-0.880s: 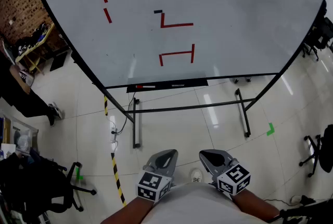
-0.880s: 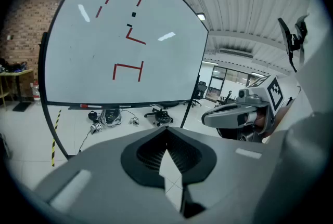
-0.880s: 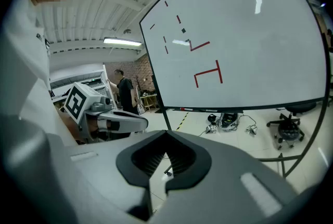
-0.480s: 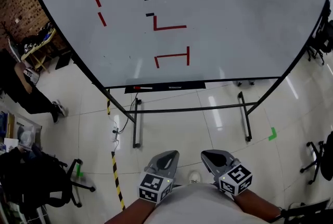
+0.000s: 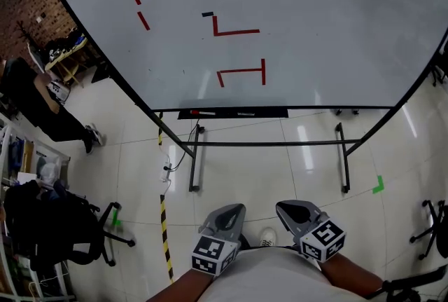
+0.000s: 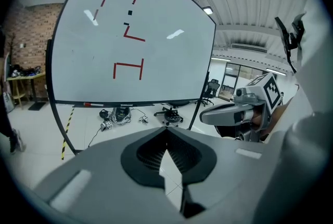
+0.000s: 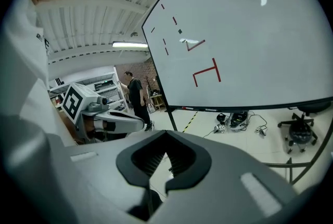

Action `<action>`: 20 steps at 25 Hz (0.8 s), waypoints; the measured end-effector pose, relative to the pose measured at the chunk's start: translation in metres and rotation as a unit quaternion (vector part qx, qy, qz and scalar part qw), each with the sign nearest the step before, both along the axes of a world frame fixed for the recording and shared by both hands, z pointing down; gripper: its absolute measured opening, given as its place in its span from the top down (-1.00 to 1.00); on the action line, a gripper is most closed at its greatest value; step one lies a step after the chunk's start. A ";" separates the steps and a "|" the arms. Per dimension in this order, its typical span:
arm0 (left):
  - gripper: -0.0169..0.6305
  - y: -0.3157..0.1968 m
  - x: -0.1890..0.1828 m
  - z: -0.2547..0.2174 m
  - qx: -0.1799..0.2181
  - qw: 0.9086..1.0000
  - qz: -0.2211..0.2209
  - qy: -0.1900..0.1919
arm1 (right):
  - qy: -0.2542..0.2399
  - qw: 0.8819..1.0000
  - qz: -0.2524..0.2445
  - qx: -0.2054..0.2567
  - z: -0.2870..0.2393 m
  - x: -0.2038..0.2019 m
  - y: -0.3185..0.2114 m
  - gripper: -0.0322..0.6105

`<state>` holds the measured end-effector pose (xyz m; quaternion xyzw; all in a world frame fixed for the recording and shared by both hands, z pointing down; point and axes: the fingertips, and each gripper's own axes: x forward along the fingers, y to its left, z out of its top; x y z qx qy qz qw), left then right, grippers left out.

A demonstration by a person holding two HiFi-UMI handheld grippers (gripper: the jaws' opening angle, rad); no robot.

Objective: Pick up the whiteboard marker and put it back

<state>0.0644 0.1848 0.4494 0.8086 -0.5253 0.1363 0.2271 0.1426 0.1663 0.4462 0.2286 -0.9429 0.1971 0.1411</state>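
Observation:
A large whiteboard (image 5: 280, 20) with red marks stands ahead of me. On its black tray (image 5: 266, 113) lie a red-capped marker (image 5: 199, 112) and a second, darker marker (image 5: 245, 113). The tray and red cap also show in the left gripper view (image 6: 93, 105) and the right gripper view (image 7: 187, 108). My left gripper (image 5: 229, 210) and right gripper (image 5: 290, 208) are held close to my body, far short of the board. Both are shut with nothing between the jaws (image 6: 167, 137) (image 7: 165, 140). Each gripper sees the other beside it.
The whiteboard's metal stand (image 5: 269, 144) has feet reaching toward me. Yellow-black floor tape (image 5: 165, 230) and a power strip with cables (image 5: 168, 169) lie at its left. A person in dark clothes (image 5: 35, 104) and an office chair (image 5: 63, 230) are at the left.
The head view has shifted a little, so the board and tray sit slightly further right in the frame. Both grippers stay shut, near my body.

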 end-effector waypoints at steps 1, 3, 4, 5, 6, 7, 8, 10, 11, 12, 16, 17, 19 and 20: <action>0.90 -0.002 -0.003 0.001 -0.001 1.000 -0.002 0.000 | -0.001 1.000 -0.002 0.000 0.001 -0.003 -0.003 0.89; 0.90 -0.009 -0.008 0.002 -0.002 1.000 0.000 -0.001 | -0.002 1.000 -0.003 -0.002 0.003 -0.009 -0.010 0.89; 0.90 -0.013 -0.010 0.003 -0.002 1.000 0.002 -0.001 | -0.002 1.000 -0.002 -0.003 0.004 -0.013 -0.014 0.89; 0.90 -0.018 -0.013 0.004 -0.003 1.000 0.005 0.000 | 0.000 1.000 0.000 -0.004 0.005 -0.016 -0.018 0.89; 0.90 -0.024 -0.017 0.005 -0.004 1.000 0.008 0.002 | 0.001 1.000 0.002 -0.006 0.007 -0.020 -0.023 0.89; 0.90 -0.031 -0.021 0.006 -0.005 1.000 0.011 0.003 | 0.003 1.000 0.005 -0.008 0.008 -0.024 -0.028 0.89; 0.90 -0.038 -0.026 0.007 -0.007 1.000 0.014 0.005 | 0.005 1.000 0.007 -0.009 0.009 -0.029 -0.034 0.89; 0.90 -0.056 -0.038 0.010 -0.009 1.000 0.020 0.009 | 0.011 1.000 0.014 -0.011 0.011 -0.038 -0.048 0.89; 0.90 -0.066 -0.045 0.010 -0.009 1.000 0.023 0.010 | 0.014 1.000 0.019 -0.011 0.011 -0.044 -0.056 0.89; 0.90 -0.077 -0.052 0.009 -0.008 1.000 0.026 0.012 | 0.016 1.000 0.023 -0.011 0.011 -0.050 -0.065 0.89; 0.90 -0.120 -0.083 0.003 0.001 0.999 0.044 0.018 | 0.023 0.999 0.044 0.000 0.003 -0.080 -0.100 0.89; 0.90 -0.130 -0.090 0.001 0.003 0.999 0.050 0.019 | 0.024 0.998 0.049 0.002 0.001 -0.088 -0.109 0.89; 0.90 -0.147 -0.104 -0.003 0.007 0.998 0.064 0.021 | 0.025 0.998 0.060 0.004 -0.002 -0.104 -0.123 0.89; 0.90 -0.155 -0.111 -0.004 0.008 0.997 0.070 0.022 | 0.026 0.998 0.064 0.005 -0.004 -0.112 -0.130 0.89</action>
